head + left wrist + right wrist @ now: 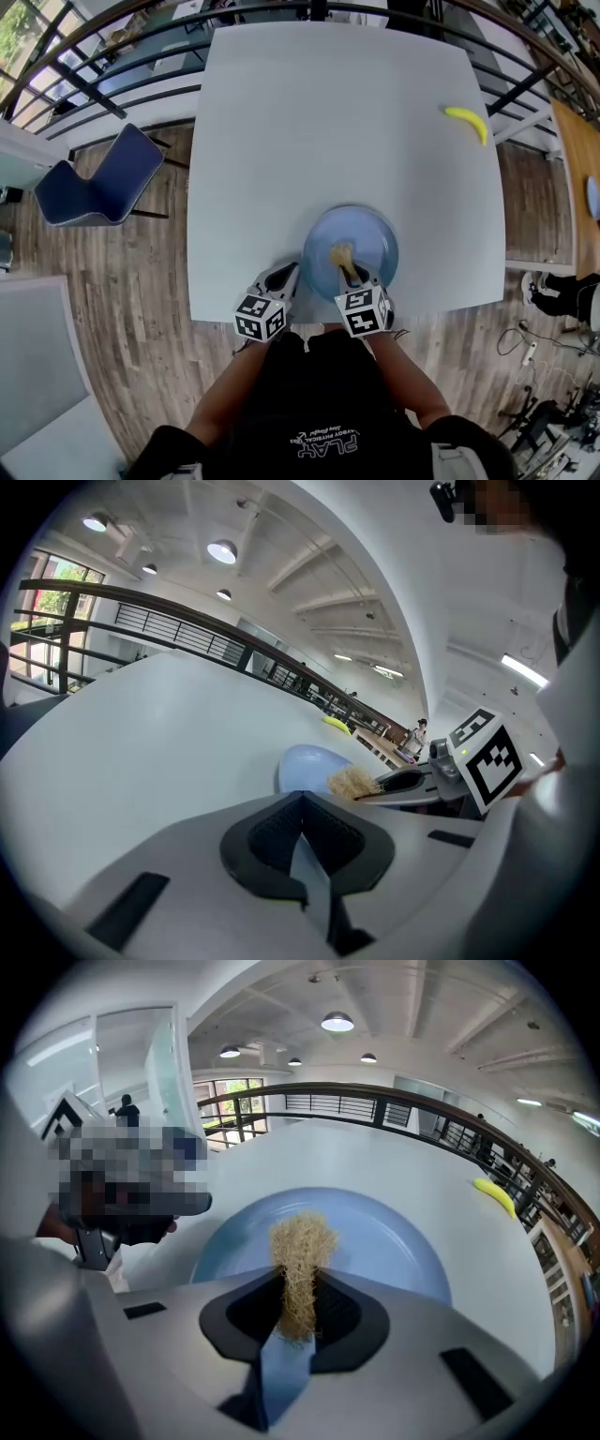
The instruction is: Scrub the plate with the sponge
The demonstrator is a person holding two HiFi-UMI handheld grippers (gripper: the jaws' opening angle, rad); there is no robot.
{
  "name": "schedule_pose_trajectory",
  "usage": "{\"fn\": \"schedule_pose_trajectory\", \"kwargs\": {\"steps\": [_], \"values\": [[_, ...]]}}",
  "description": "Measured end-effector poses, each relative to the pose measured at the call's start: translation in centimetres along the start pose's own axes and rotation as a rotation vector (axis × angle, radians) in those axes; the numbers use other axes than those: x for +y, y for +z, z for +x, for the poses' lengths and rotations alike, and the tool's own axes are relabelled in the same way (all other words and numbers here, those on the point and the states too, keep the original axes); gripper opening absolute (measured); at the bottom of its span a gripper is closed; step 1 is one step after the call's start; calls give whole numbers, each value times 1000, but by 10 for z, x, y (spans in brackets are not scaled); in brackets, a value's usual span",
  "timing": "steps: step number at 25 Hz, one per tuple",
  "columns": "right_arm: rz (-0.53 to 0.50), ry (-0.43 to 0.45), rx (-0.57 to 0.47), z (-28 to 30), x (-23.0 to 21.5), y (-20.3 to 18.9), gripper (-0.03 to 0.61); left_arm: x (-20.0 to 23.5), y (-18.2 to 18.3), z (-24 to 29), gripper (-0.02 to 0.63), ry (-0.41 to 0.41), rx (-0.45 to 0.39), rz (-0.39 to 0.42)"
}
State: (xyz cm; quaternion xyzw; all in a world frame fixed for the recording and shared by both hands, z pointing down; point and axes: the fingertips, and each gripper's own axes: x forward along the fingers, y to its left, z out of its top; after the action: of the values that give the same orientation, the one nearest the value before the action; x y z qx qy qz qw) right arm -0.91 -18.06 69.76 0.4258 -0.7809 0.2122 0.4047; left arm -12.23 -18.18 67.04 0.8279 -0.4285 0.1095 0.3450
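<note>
Clamped between the jaws of the right gripper (pixel 298 1302), the sponge (pixel 300 1246) sticks out over the plate (pixel 394 1241), which sits at the near edge of the table (pixel 328 112). The left gripper (pixel 302 803), jaws pressed together on nothing, is just beside the plate's left rim. A banana (pixel 467 122) lies far right.

Left gripper (pixel 302 799) closed, right gripper (pixel 298 1283) clamping sponge (pixel 302 1239)

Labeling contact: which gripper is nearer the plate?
Right. The right gripper, shut on the sponge, is over the plate; the left gripper sits shut beside its left rim.
</note>
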Motion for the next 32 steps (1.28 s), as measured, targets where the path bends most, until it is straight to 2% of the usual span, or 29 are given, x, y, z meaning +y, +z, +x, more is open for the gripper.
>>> {"fn": "schedule_pose_trajectory", "kwargs": {"steps": [7,13,22,32], "values": [[-23,88,22,4,41,-5,72,0,-2,-3,12,-8,7,17],[-35,109,39,8,51,-10,72,4,4,1,12,-10,-2,16],[39,9,63,-2,3,-34,72,0,3,7,12,-25,5,18],[94,-93,59,-10,-50,-43,72,-7,5,15,12,-24,13,43]]}}
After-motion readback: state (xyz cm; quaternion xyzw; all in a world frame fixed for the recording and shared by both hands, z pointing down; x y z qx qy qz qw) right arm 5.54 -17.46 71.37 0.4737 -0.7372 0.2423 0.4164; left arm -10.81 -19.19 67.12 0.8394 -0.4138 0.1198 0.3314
